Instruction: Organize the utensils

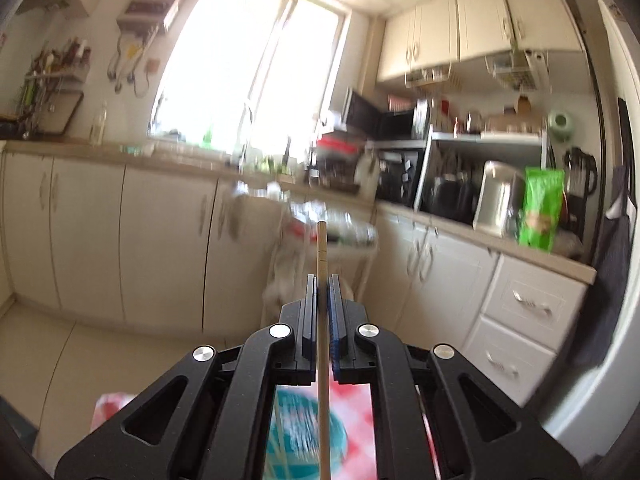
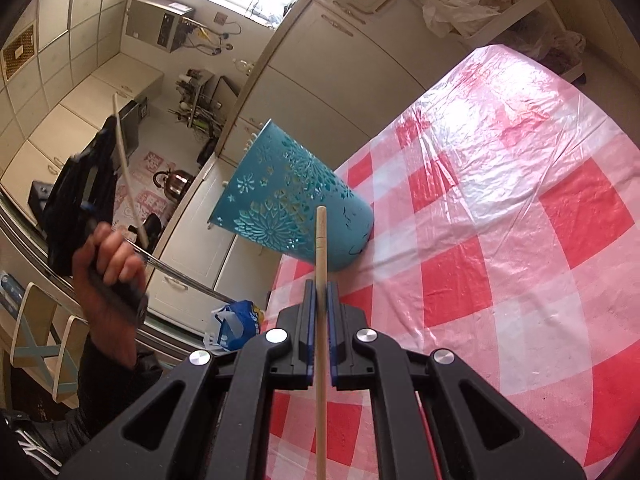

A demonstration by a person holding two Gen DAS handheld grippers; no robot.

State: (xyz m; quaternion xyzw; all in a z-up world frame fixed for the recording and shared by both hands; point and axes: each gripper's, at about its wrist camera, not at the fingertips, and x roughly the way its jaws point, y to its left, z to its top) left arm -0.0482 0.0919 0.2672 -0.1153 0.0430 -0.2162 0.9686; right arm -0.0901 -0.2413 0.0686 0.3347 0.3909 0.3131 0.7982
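My left gripper [image 1: 322,280] is shut on a wooden chopstick [image 1: 321,248] that sticks out past the fingertips, raised high and pointing across the kitchen. The teal cut-out utensil holder [image 1: 292,436] shows blurred below it. My right gripper [image 2: 319,286] is shut on a second wooden chopstick [image 2: 321,236], just in front of the teal holder [image 2: 296,200], which stands on the red-checked table [image 2: 500,220]. Several chopstick ends poke out of its rim. The left gripper [image 2: 106,136] and the hand holding it show at the left with its pale chopstick [image 2: 126,160].
The table is covered in clear plastic over a red and white cloth. White cabinets [image 2: 320,60] and counters [image 1: 480,240] with appliances surround it. A blue bag [image 2: 236,326] lies off the table's near-left edge. A kettle [image 2: 174,182] sits on the floor mat.
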